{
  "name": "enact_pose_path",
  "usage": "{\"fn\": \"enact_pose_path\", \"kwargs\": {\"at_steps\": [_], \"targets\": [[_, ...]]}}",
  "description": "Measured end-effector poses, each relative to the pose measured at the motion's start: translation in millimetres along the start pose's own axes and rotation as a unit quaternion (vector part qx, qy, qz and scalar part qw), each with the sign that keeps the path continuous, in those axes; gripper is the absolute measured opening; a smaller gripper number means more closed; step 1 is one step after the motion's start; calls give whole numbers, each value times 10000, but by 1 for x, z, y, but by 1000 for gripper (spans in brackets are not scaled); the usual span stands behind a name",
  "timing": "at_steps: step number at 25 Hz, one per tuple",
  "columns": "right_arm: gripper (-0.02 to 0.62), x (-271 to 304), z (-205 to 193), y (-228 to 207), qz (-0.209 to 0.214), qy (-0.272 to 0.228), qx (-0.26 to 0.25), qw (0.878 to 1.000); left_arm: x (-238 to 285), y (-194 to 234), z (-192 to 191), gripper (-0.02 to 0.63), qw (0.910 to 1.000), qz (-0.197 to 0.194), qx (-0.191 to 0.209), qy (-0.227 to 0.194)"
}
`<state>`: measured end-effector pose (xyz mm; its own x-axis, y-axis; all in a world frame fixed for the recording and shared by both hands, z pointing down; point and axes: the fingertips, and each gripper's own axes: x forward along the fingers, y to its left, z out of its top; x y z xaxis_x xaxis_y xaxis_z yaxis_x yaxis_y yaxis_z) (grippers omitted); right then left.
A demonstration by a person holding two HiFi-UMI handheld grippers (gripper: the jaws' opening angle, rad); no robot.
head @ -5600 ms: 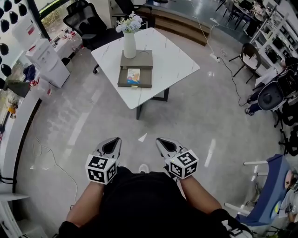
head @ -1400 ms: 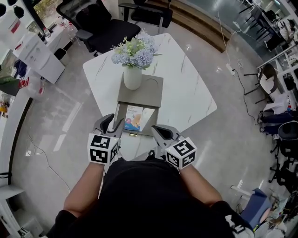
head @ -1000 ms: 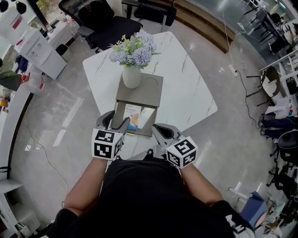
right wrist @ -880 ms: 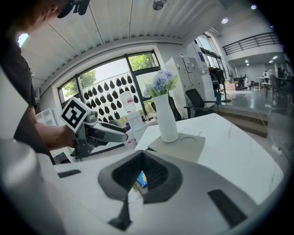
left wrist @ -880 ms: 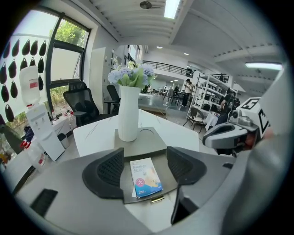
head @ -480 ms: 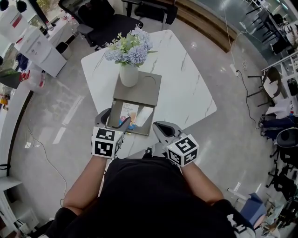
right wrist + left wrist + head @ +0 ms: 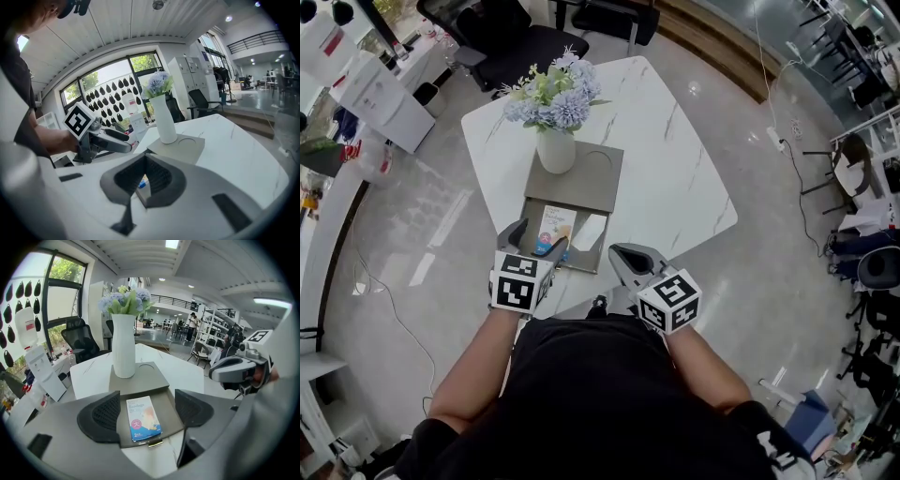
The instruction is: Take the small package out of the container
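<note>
I count two tools, one package, one container, one vase and one tabletop.

My left tool (image 7: 534, 240) hangs over the near end of the grey container (image 7: 598, 183). Its jaws are wide apart and have just been opening. In the left gripper view the package (image 7: 143, 419) shows between them. Neither pad touches it.

The package lies flat in the container's open near half, towards its left side, printed face up. The far half is covered, and the white vase (image 7: 555, 150) stands upright on it with one bunch of pale blue flowers (image 7: 548, 89).

My right tool (image 7: 628, 255) sits by the near edge of the white tabletop (image 7: 675, 159), just right of the container's near corner and apart from it. Its jaw tips are together, with nothing gripped.
</note>
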<state>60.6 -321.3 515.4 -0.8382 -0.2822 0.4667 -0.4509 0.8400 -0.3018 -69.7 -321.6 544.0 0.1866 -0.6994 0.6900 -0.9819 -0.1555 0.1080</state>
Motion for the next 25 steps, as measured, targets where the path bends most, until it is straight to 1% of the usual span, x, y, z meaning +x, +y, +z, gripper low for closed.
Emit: {"fn": "enact_pose_path", "kwargs": {"at_steps": [4,9,16,21,25], "targets": [[0,-1,-8,-4,66,68,53,9999,21,-5,-15,356,9993,-21,-224,283],[0,-3,-17,-11,62,176,123,9998,45,-3,-31,359,9976,93,-379,571],[0,-3,-27,-19,112,321,129,9993,84,6,-53,377,9925,223,-679,992],[0,-4,-36,-23,151,464,97,9988,111,15,-69,388,9890,401,-637,1270],[0,-4,-41,-26,171,537,94,9984,124,19,-86,397,9842,493,-664,1564]]}}
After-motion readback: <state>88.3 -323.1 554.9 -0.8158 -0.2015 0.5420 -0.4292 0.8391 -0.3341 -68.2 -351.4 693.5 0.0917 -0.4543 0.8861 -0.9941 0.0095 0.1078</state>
